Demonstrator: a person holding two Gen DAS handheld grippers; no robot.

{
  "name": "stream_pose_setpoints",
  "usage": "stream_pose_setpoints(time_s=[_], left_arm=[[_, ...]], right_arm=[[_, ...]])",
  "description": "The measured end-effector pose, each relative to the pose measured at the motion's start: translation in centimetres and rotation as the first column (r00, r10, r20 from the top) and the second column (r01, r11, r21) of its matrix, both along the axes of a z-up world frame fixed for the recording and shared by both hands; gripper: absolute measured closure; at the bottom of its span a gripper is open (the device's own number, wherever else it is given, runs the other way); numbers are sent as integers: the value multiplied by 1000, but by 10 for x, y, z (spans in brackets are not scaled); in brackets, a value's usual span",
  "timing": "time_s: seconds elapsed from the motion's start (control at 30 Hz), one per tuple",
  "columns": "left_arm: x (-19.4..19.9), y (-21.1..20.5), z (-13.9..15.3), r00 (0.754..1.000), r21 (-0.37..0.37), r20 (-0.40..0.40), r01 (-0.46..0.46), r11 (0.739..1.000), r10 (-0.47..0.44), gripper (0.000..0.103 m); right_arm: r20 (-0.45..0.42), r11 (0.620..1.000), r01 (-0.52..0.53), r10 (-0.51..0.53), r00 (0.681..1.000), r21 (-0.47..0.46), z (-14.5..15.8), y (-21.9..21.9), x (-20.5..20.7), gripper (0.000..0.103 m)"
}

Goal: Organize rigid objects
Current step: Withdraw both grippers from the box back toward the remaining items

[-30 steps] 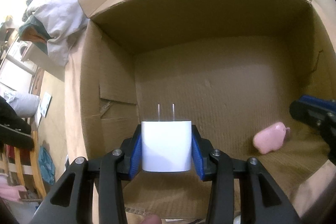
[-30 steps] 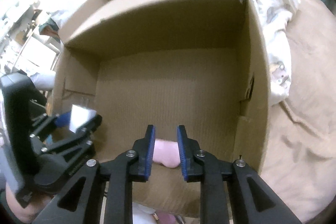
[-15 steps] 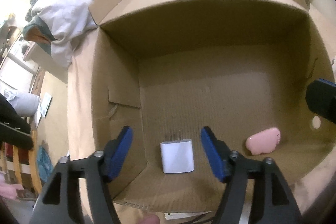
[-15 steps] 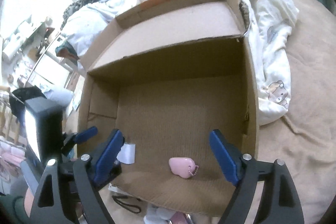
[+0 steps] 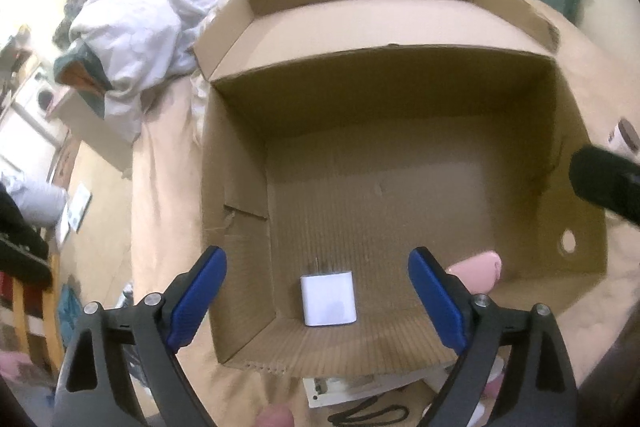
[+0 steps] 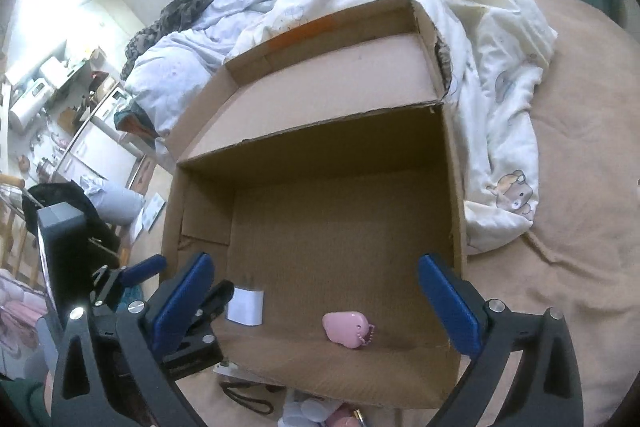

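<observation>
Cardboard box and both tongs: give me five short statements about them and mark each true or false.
1. The white charger lies on the floor of the cardboard box. True.
2. The left tongs clamp the charger. False: their jaws are opening, blue pads clear of it.
3. The pink keychain lies inside the box. True.
4. The right tongs hold the keychain. False: their jaws are opening, nothing gripped.
5. The box stands on a wooden table. False: it sits on a bed.
</observation>
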State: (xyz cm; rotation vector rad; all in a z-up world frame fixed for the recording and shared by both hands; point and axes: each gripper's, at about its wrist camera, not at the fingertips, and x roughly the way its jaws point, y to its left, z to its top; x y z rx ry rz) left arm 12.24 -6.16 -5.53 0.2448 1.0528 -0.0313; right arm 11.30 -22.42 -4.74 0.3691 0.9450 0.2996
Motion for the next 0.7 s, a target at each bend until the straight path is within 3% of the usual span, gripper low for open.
stream_pose_setpoints(time_s=[0.2, 0.3, 0.7], left_arm=[[-9, 4, 10, 1000, -13, -4, -16, 1000, 16, 12], [-17, 5, 22, 999, 27, 28, -35, 999, 34, 12], [-68, 27, 71, 997, -68, 35, -59, 996, 62, 12]], right_arm=[[27, 1000, 10, -11, 1000, 14, 13, -9, -14, 0], [31, 1000, 10, -11, 999, 30, 21, -11, -23, 0], [63, 999, -14, 11, 998, 44, 62, -12, -70, 0]])
